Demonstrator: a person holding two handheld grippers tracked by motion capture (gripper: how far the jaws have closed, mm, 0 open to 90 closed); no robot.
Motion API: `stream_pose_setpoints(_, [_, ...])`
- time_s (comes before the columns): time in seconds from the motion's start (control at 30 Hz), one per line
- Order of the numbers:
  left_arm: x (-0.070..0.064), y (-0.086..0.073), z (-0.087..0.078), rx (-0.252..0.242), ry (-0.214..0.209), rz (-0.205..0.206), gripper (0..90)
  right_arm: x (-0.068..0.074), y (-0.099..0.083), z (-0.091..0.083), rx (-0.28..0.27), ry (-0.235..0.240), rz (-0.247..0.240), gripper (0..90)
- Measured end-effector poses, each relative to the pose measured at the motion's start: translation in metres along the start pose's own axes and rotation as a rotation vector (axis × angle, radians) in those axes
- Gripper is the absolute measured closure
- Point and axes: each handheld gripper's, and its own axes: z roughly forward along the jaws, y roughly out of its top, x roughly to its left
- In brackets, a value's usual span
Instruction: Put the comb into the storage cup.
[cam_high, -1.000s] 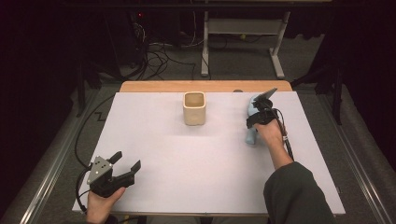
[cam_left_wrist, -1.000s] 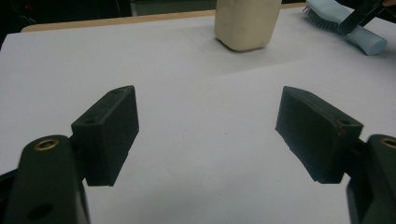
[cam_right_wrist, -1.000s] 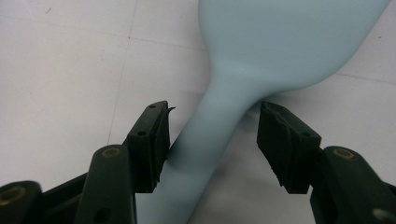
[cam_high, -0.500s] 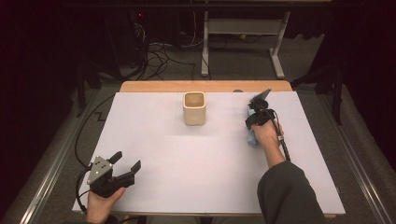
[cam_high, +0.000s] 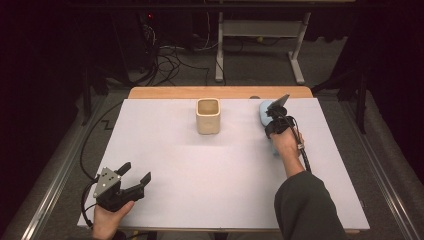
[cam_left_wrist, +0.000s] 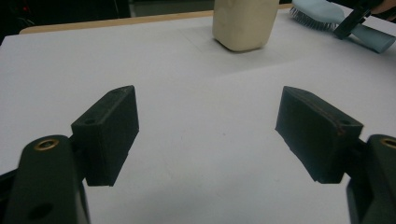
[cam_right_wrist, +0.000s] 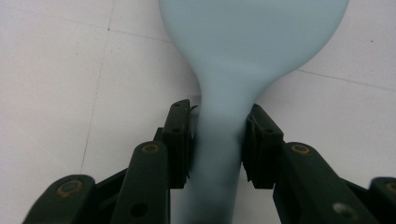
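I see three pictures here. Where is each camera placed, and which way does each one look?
High view: fixed above the person's side, looking forward and down on the table; both hands show, with the left gripper and right gripper.
Left gripper view: rides the left gripper, looking between open jaws across the table at the cup and hairbrush.
Right gripper view: rides the right gripper, looking down its jaws clamped on the hairbrush handle.
Shared: high and left gripper views both show the cup.

The hairbrush (cam_right_wrist: 224, 70) looks like smooth matt pale-blue plastic; beside it, the worktop (cam_high: 220, 170) is matt white, the cup (cam_high: 208, 116) matt cream.
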Motion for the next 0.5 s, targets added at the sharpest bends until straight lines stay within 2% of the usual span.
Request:
stream_pose_setpoints(0.27, [0.0,0.0,0.0002,0.001,0.001,-0.001,22.2,0.0,-0.0007,-0.0009,-0.004,-0.022,-0.024,69.8])
stream_pose_setpoints(0.5, [0.0003,-0.0001,0.0001,0.001,0.002,-0.001,22.2,0.0001,-0.0021,-0.0016,-0.033,-0.042,-0.049,70.1])
